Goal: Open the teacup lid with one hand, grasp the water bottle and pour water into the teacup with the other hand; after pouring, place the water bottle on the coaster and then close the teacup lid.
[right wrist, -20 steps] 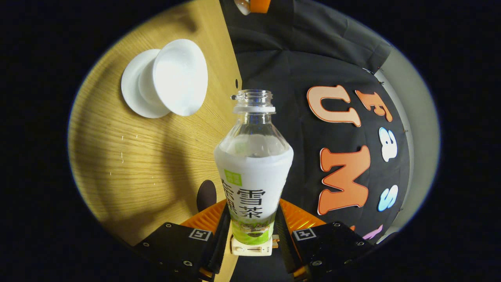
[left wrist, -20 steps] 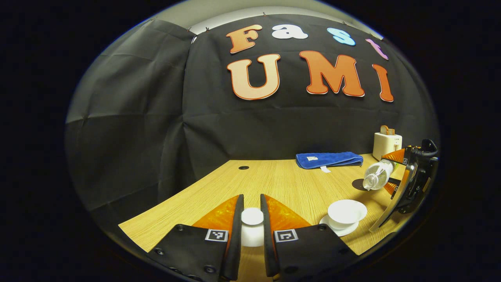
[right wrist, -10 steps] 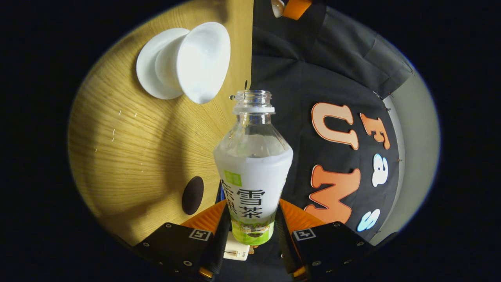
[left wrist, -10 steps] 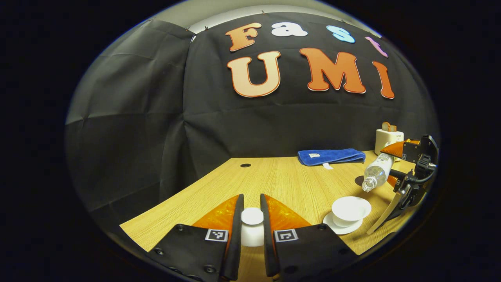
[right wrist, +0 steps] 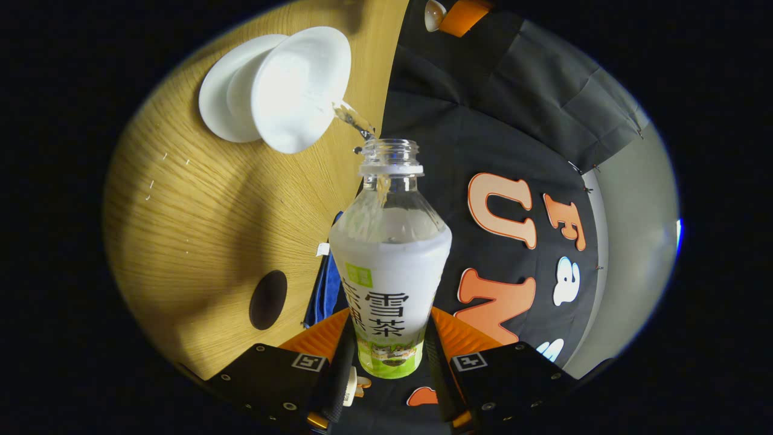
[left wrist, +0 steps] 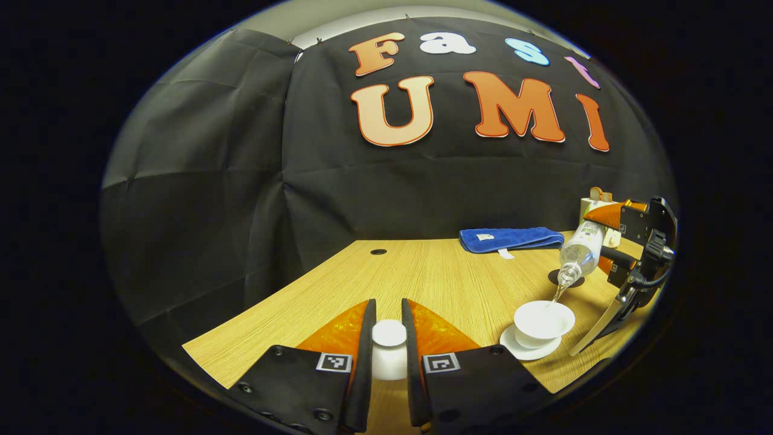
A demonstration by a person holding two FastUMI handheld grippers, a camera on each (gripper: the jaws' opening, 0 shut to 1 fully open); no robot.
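Note:
My left gripper (left wrist: 388, 338) is shut on the knob of the white teacup lid (left wrist: 388, 333), held just above the wooden table. In the left gripper view the white teacup (left wrist: 543, 320) stands uncovered on its saucer (left wrist: 522, 351) at the right. My right gripper (right wrist: 386, 353) is shut on the clear water bottle (right wrist: 389, 266), which is tipped mouth-down over the cup. A thin stream of water (right wrist: 353, 121) runs from the bottle (left wrist: 581, 252) into the teacup (right wrist: 299, 84). The dark round coaster (right wrist: 268, 299) lies bare on the table beyond the cup.
A folded blue towel (left wrist: 510, 238) lies at the back of the wooden table (left wrist: 435, 278). A white toaster (left wrist: 595, 208) stands at the far right behind the right gripper (left wrist: 634, 254). A small hole (left wrist: 378, 251) is in the tabletop near the back wall.
The right gripper has tilted the bottle further down and brought its mouth over the teacup; water now flows into the cup. The left gripper has stayed put with the lid.

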